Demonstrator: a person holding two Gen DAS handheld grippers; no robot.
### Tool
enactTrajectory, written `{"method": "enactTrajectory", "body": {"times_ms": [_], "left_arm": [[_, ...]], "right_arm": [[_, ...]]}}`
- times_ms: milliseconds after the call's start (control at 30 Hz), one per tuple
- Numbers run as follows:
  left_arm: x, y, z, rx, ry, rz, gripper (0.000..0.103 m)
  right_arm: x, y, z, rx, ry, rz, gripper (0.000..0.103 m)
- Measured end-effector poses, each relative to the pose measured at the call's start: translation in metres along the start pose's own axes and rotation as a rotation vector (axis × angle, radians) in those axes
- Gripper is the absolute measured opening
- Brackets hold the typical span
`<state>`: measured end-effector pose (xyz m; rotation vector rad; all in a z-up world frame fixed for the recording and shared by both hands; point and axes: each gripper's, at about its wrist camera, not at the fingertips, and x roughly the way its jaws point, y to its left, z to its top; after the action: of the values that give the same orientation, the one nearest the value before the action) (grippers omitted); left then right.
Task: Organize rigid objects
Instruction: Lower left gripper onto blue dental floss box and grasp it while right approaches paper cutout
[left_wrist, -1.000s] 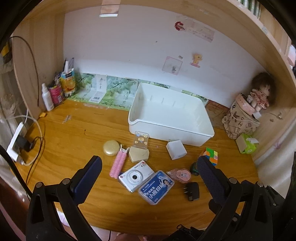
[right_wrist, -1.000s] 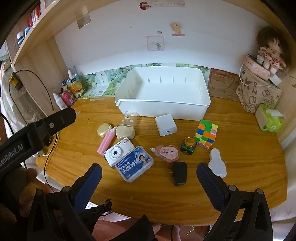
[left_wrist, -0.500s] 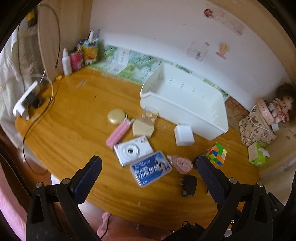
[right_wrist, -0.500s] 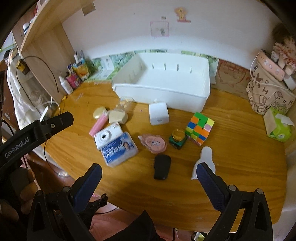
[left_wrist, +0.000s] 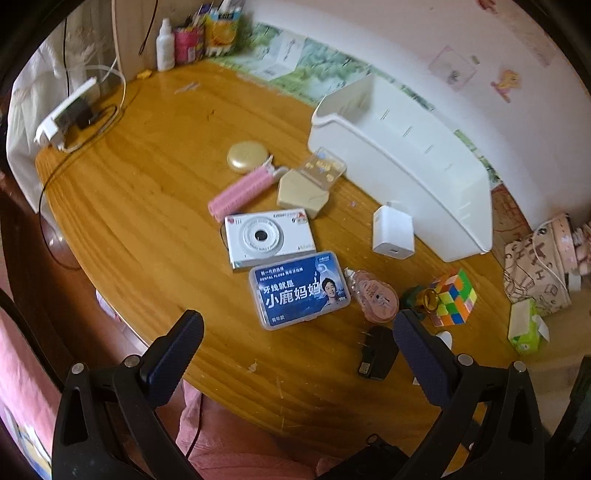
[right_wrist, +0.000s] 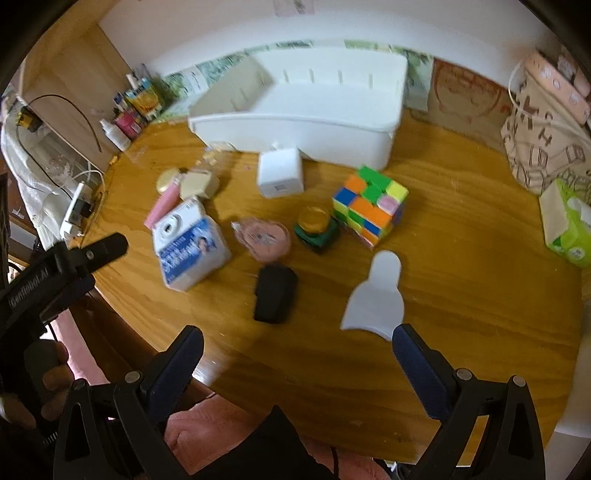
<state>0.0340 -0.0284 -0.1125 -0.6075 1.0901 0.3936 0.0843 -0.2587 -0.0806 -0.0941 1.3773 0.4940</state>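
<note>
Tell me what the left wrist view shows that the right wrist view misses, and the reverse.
Only the left wrist view: the camera's whole front and the floss box's blue label, sharp enough to read.

Only the right wrist view: the whole white bottle-shaped piece and the left hand-held gripper.

Both: the white bin, white charger cube, puzzle cube, pink tape dispenser and black plug adapter.

One white bin (left_wrist: 424, 177), two chargers, white (left_wrist: 392, 235) and black (left_wrist: 377, 352), one camera (left_wrist: 266, 238), one cube (left_wrist: 455, 298)
</note>
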Motion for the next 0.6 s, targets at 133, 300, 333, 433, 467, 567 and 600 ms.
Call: {"method": "enactTrajectory", "body": {"times_ms": [133,300,333,433,467,567,600], "left_arm": [[0.018,0.000,0.004,-0.043,0.048,0.003,0.102],[0.034,0.001,0.009,-0.100,0.096,0.010,0.102],[0.037,0.001,0.010,-0.107,0.103,0.014,0.102],[0.047,0.000,0.012,-0.128,0.129,0.020,0.102],[0.050,0.000,0.013,-0.136,0.139,0.024,0.102],[0.062,-0.001,0.014,-0.162,0.176,0.035,0.102],[0.065,0.000,0.015,-0.170,0.187,0.037,0.102]], "right_arm": [[0.015,-0.016,-0.001,0.030,0.068,0.006,0.102],[0.033,-0.040,-0.001,0.093,0.149,-0.009,0.102],[0.036,-0.043,-0.001,0.103,0.165,-0.014,0.102],[0.045,-0.055,0.000,0.140,0.209,-0.020,0.102],[0.048,-0.059,0.001,0.152,0.222,-0.020,0.102],[0.057,-0.070,0.005,0.185,0.261,-0.010,0.102],[0.059,-0.073,0.005,0.193,0.270,-0.006,0.102]]}}
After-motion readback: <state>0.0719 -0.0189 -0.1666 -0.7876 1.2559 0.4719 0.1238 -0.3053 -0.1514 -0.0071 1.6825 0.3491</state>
